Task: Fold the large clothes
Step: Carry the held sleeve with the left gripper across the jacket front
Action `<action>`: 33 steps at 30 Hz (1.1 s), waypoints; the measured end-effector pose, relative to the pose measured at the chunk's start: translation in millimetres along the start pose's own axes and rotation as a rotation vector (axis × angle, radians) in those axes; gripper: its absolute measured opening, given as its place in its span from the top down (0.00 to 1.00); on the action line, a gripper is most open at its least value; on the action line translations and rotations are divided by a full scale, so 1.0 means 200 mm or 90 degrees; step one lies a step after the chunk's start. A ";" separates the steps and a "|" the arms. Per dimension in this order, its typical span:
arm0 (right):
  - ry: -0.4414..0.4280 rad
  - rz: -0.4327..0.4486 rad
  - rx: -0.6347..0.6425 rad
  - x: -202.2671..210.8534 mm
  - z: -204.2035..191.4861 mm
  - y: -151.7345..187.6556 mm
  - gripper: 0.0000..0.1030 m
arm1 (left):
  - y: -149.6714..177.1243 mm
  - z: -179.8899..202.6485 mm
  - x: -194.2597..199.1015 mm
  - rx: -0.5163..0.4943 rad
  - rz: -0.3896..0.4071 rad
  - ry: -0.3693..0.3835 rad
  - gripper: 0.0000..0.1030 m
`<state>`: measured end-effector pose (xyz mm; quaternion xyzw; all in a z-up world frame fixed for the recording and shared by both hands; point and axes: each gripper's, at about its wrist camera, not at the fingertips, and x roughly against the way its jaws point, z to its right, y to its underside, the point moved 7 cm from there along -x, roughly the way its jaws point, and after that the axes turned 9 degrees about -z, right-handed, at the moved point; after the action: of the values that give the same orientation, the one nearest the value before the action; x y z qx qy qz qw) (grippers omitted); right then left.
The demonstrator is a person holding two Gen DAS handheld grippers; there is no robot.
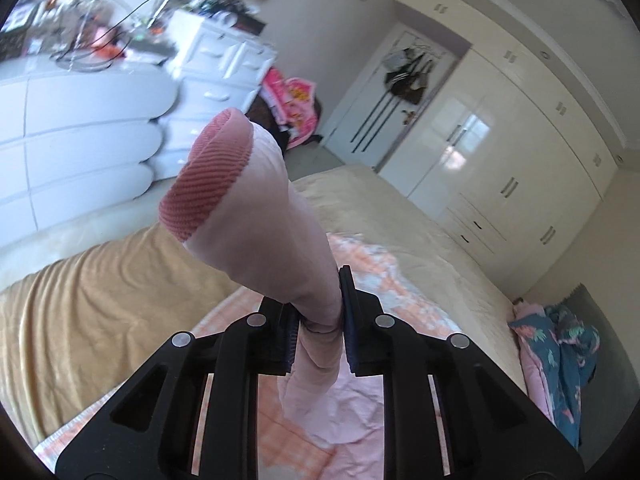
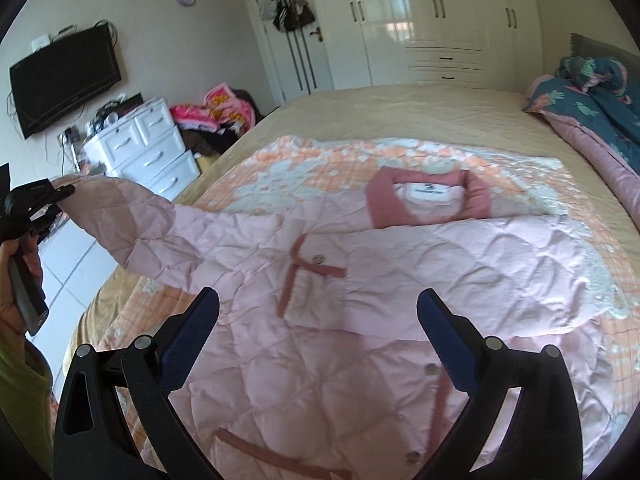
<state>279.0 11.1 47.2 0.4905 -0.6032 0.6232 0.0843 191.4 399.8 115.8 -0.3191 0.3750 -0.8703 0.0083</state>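
Note:
A pale pink quilted jacket (image 2: 320, 292) with darker pink collar and trim lies spread on an orange-and-white checked quilt (image 2: 280, 164) on the bed. My left gripper (image 1: 319, 320) is shut on the jacket's sleeve (image 1: 280, 216), whose ribbed pink cuff (image 1: 208, 184) stands up past the fingers. In the right wrist view that sleeve (image 2: 132, 224) stretches up and left to the left gripper (image 2: 44, 200), held by a hand. My right gripper (image 2: 318, 340) hovers open over the jacket's front, with nothing between its blue pads.
The bed has a tan cover (image 2: 400, 108); a dark floral duvet (image 2: 592, 92) is heaped at its head. White drawers (image 2: 148, 148) and a clothes pile (image 2: 224, 116) stand beside the bed on the left, under a wall TV (image 2: 64, 80). White wardrobes (image 2: 440, 20) line the far wall.

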 end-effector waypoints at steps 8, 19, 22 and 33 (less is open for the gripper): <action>0.006 0.032 -0.047 0.18 0.23 0.03 0.04 | 0.06 0.35 0.11 -0.062 0.009 0.029 0.89; 0.016 0.060 -0.090 0.37 0.44 0.08 0.04 | 0.19 0.75 0.18 -0.153 0.011 0.054 0.90; 0.015 0.065 -0.101 0.40 0.49 0.09 0.04 | 0.25 0.86 0.20 -0.178 0.007 0.070 0.90; 0.017 0.078 -0.141 0.49 0.68 0.15 0.04 | 0.51 1.22 0.18 -0.262 -0.027 0.108 0.90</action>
<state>277.9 -157.6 67.7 0.4324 -0.6959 0.5631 0.1078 277.2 159.3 193.0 -0.2476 0.5374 -0.7991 -0.1068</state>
